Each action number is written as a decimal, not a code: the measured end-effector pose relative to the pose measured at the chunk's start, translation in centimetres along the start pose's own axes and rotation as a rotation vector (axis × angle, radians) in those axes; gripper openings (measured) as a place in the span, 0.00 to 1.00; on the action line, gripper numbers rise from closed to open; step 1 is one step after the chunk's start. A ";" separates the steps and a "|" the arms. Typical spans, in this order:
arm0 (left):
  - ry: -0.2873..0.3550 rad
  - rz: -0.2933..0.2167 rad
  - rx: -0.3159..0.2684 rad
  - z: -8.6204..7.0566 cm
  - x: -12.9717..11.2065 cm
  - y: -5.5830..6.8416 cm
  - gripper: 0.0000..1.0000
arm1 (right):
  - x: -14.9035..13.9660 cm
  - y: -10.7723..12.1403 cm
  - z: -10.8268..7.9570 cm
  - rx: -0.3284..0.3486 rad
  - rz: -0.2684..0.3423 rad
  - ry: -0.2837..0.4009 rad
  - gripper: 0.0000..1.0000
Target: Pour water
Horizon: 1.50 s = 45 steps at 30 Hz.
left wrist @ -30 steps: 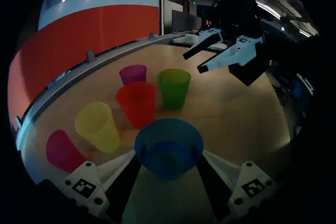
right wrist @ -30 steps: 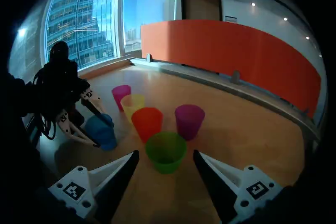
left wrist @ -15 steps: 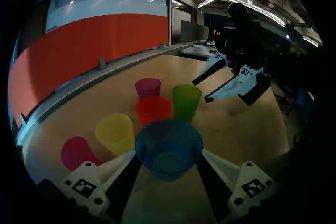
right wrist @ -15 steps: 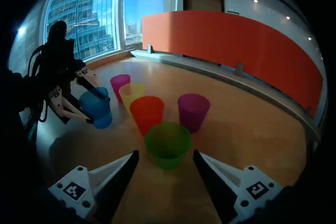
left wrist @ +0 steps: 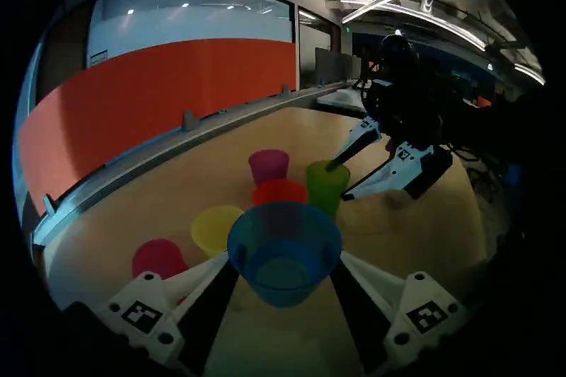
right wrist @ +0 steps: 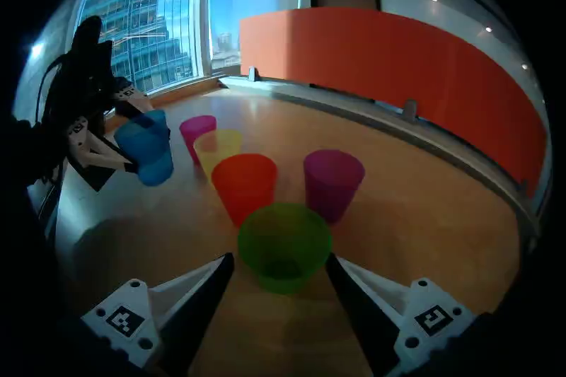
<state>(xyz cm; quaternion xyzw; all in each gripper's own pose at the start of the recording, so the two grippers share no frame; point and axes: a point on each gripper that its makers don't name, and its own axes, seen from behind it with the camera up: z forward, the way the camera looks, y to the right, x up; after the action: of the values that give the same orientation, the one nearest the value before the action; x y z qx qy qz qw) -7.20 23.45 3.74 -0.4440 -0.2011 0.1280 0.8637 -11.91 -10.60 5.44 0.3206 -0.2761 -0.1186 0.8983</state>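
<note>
A pale wooden tabletop (right wrist: 424,235) runs back to a long orange partition wall (right wrist: 424,66). In the right gripper view, tall windows (right wrist: 170,30) at the upper left show glass towers and blue sky.

Six translucent plastic cups are in sight. In the right gripper view, the green plastic cup (right wrist: 284,246) stands upright on the table at lower centre. It sits between the two spread fingers of the right gripper (right wrist: 278,258), whose jaws are wide apart on either side of it. Whether either finger touches the cup wall cannot be told.

Just behind the green cup stand a red-orange plastic cup (right wrist: 244,182) on the left and a purple plastic cup (right wrist: 332,179) on the right. Further back and to the left are a yellow plastic cup (right wrist: 218,147) and then a pink plastic cup (right wrist: 197,129), all upright and close together.

At the upper left of that view, the blue plastic cup (right wrist: 145,147) hangs clear of the tabletop, leaning a little. The left gripper (right wrist: 138,140) has it clenched, and a dark-clad person (right wrist: 78,87) holds that gripper.

In the left gripper view, the same blue cup (left wrist: 284,250) sits at lower centre with a finger pressed against each side. Its mouth faces the camera. Whether it holds water cannot be told.
</note>
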 end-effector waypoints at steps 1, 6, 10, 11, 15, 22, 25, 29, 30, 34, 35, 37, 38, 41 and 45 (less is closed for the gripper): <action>0.003 -0.001 0.004 -0.2 0.1 -0.1 0.83 | 0.0 0.0 0.2 0.001 0.002 0.000 1.00; 0.016 -0.009 0.020 -0.9 0.4 -0.7 0.83 | 0.1 0.1 1.2 0.004 0.012 -0.001 1.00; 0.025 -0.020 0.034 -1.5 0.5 -1.3 0.83 | 0.2 0.3 1.8 0.002 0.020 0.001 1.00; 0.027 -0.023 0.038 -1.6 0.5 -1.4 0.83 | 0.3 0.4 1.9 0.002 0.022 0.003 0.99; 0.034 -0.033 0.049 -2.1 0.4 -1.8 0.83 | 0.4 0.4 2.1 0.000 0.026 0.006 0.91; 0.046 -0.049 0.066 -2.6 0.3 -2.3 0.83 | 0.8 0.6 1.8 -0.015 0.028 0.023 0.90; 0.052 -0.054 0.073 -3.0 0.4 -2.4 0.83 | 1.3 0.6 1.3 -0.019 0.034 0.036 0.90; 0.067 -0.060 0.084 -3.5 0.7 -2.6 0.83 | 2.1 0.4 0.4 -0.024 0.035 0.053 0.90; 0.071 -0.062 0.086 -3.7 0.7 -2.7 0.83 | 2.3 0.3 0.2 -0.025 0.034 0.058 0.90; 0.087 -0.072 0.095 -4.4 1.0 -2.7 0.83 | 3.4 -0.3 -1.0 -0.024 0.027 0.076 0.90; 0.090 -0.073 0.097 -4.5 1.1 -2.7 0.83 | 3.6 -0.5 -1.2 -0.023 0.026 0.081 0.90; 0.096 -0.074 0.100 -4.9 1.2 -2.6 0.83 | 4.2 -1.0 -1.9 -0.019 0.021 0.093 0.90; 0.099 -0.074 0.102 -5.0 1.2 -2.5 0.83 | 4.5 -1.3 -2.2 -0.017 0.018 0.099 0.90; 0.109 -0.069 0.108 -5.6 1.5 -2.3 0.83 | 5.3 -1.8 -3.1 -0.020 0.004 0.115 0.90; 0.125 -0.063 0.118 -6.4 2.1 -2.1 0.83 | 6.3 -2.4 -4.2 -0.030 -0.016 0.139 0.90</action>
<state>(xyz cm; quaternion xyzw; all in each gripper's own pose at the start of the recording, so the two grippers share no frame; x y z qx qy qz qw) -2.31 18.50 2.61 -0.3928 -0.1526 0.0844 0.9029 -4.44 -12.74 3.79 0.3169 -0.2089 -0.1071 0.9189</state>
